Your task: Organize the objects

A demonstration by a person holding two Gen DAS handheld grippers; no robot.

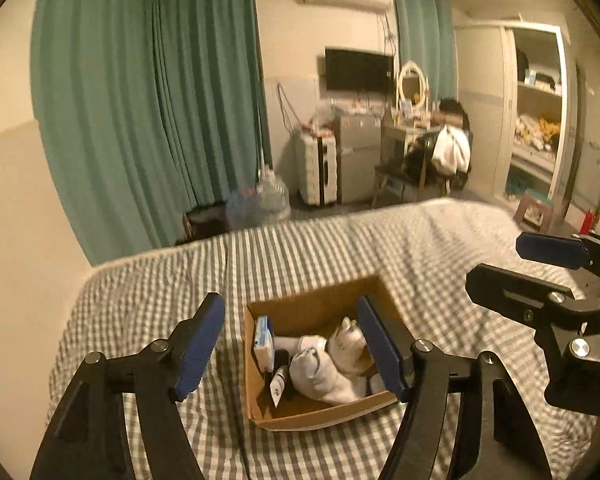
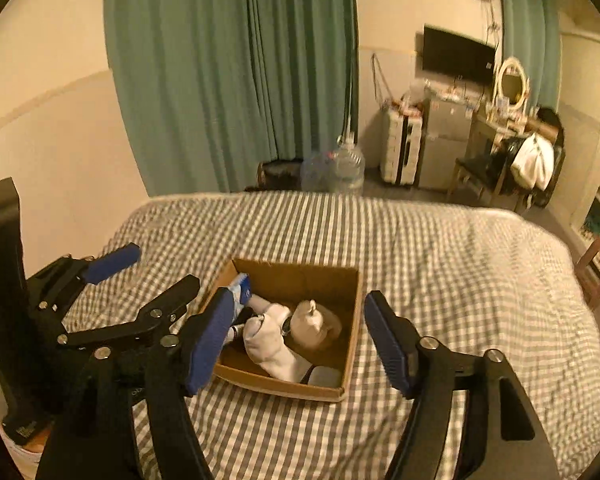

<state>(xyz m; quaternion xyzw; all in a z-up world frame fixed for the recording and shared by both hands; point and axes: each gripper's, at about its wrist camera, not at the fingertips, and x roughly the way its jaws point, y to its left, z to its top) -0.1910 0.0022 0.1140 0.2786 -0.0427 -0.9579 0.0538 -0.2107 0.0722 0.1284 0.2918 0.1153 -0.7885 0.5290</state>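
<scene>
An open cardboard box (image 1: 320, 414) (image 2: 352, 312) sits on the checked bed. Inside lie a white rolled sock (image 1: 320, 372) (image 2: 268, 344), a white cat-shaped figure (image 1: 346, 340) (image 2: 310, 320), a blue-and-white packet (image 1: 264, 340) (image 2: 240, 286) standing at the left wall, and a small dark tube (image 1: 278, 386). My left gripper (image 1: 292, 350) is open and empty above the box. My right gripper (image 2: 296, 344) is open and empty, also above the box; it shows at the right of the left wrist view (image 1: 512, 268). The left gripper shows at the left of the right wrist view (image 2: 156, 270).
The bed (image 1: 380, 240) (image 2: 440, 260) has a grey-and-white checked cover. Beyond its far edge stand green curtains (image 1: 148, 100), water jugs (image 1: 268, 200), a suitcase, a small fridge, a chair with clothes (image 1: 440, 160) and an open wardrobe (image 1: 536, 112). A stool (image 2: 596, 268) stands right.
</scene>
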